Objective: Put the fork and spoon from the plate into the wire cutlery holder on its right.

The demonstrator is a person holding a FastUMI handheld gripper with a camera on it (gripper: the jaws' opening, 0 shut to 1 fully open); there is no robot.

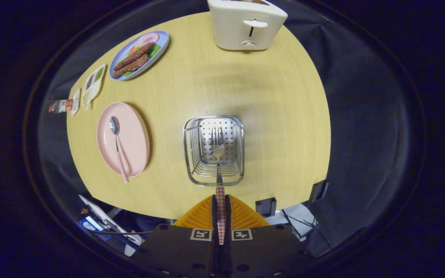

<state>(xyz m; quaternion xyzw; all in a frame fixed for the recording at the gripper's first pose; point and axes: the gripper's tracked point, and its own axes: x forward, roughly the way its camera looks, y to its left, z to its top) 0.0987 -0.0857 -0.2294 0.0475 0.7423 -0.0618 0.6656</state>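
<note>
My gripper (pixel 221 204) is shut on the red-checked handle of the fork (pixel 218 148), high above the table. The fork points straight ahead, tines over the open top of the wire cutlery holder (pixel 191 154), which stands on the wooden table just beyond my orange fingers (pixel 242 214). I cannot tell whether the tines are inside the holder or still above it. To the holder's left lies the pink plate (pixel 133 139) with the spoon (pixel 117 148) on it, bowl away from me and its checked handle reaching over the plate's near rim.
A white toaster (pixel 247 25) stands at the table's far edge. A blue plate of food (pixel 139 54) and small white sauce dishes (pixel 93 83) sit at the far left, with a small bottle (pixel 61 105) beside them. Dark clamps (pixel 265 206) grip the table's near edge.
</note>
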